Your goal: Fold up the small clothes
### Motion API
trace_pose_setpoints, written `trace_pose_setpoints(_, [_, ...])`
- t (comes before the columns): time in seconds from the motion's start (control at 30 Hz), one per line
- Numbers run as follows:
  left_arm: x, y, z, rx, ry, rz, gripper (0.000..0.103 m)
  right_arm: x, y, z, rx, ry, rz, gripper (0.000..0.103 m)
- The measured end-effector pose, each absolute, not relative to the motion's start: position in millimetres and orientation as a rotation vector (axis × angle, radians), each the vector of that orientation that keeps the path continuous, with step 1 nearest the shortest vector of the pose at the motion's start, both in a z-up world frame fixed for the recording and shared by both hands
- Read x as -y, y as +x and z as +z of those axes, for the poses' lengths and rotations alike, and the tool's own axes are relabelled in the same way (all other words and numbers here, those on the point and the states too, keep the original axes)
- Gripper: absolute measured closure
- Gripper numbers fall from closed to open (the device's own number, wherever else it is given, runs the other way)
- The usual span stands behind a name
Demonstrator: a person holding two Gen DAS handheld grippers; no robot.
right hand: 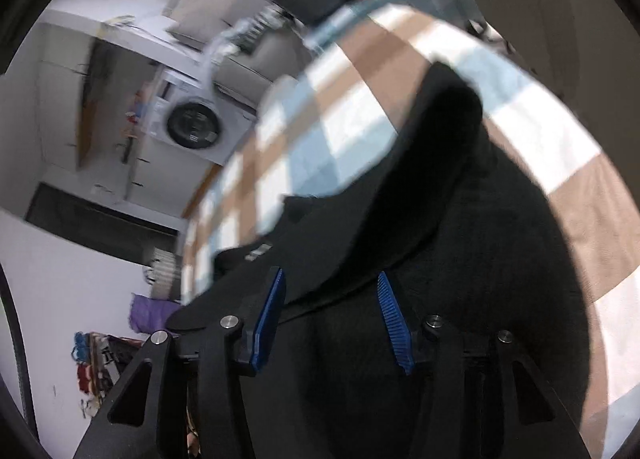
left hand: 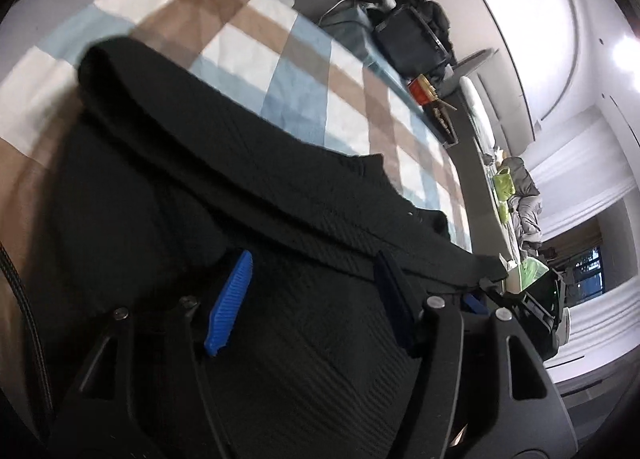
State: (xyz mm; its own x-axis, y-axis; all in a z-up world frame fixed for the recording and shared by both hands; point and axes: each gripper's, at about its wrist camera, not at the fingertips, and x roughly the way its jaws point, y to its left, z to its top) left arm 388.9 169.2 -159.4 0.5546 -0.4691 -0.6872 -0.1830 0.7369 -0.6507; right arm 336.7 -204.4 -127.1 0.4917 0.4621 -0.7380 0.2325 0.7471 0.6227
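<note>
Left gripper, nearest the lens in the left wrist view: black linkage arms, blue ribbed pads, jaws spread wide with nothing pinched. Right-hand pad in shadow, its blue barely legible. Lower linkage cut off by the rim of the fisheye circle.

Dark knitted garment directly under and ahead of the fingers, spread on the checked cloth. One ribbed layer lying beneath the pads, a second thicker fold crossing diagonally above them. Pads apart from the fabric fold; contact with the layer below not determinable. Garment type, sleeves and near hem not distinguishable; near part hidden behind the gripper body.

Right gripper in the right wrist view: same build, blue pads, jaws parted to a moderate gap, empty. Same garment filling the lower half of the view, a rounded dark fold rising above the fingertips, a small pale label near its left edge. Fabric detail lost in darkness and motion blur.

Checked cloth in tan, pale blue and white squares, covering the table, edges curving out of view.

Surroundings, left wrist view: red box, green mugs, a dark screen, all small and distorted beyond the far table edge. Right wrist view: front-loading washing machine, blurred shelving and a purple item of uncertain identity.
</note>
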Motion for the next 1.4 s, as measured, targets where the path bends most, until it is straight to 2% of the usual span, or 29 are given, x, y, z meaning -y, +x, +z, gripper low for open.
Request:
trace_pose_setpoints(0.07, [-165, 393, -157, -0.978, -0.740, -0.208, 0.034, 202, 340, -135, -1.099, 0.786, 0.150, 0.053])
trace_pose_setpoints(0.3, [-182, 433, -149, -0.916, -0.806, -0.174, 0.033, 198, 367, -127, -1.006, 0.786, 0.172, 0.052])
trace_pose_setpoints(0.47, [-205, 436, -117, -0.804, -0.831, -0.148, 0.033, 215, 377, -90, -0.838, 0.808, 0.167, 0.051])
trace_pose_setpoints(0.53, [-207, 433, -113, -0.801, -0.804, -0.141, 0.033, 221, 373, -80, -0.805, 0.793, 0.156, 0.047])
trace_pose_setpoints(0.87, [-197, 415, -132, -0.871, -0.789, -0.157, 0.033, 228, 351, -89, -0.872, 0.783, 0.132, 0.046])
trace_pose_setpoints(1.03, [-180, 383, -117, -0.863, -0.567, -0.110, 0.033, 219, 329, -80, -0.910, 0.658, 0.139, 0.046])
trace_pose_setpoints(1.17, [-167, 338, -100, -0.838, -0.399, -0.086, 0.032, 211, 297, -80, -0.959, 0.495, 0.124, 0.025])
trace_pose_setpoints(1.3, [-162, 294, -92, -0.850, -0.348, -0.081, 0.014, 211, 249, -83, -1.000, 0.389, 0.106, 0.018])
trace_pose_setpoints(1.4, [-163, 258, -91, -0.862, -0.338, -0.070, 0.001, 219, 206, -85, -1.011, 0.376, 0.099, 0.017])
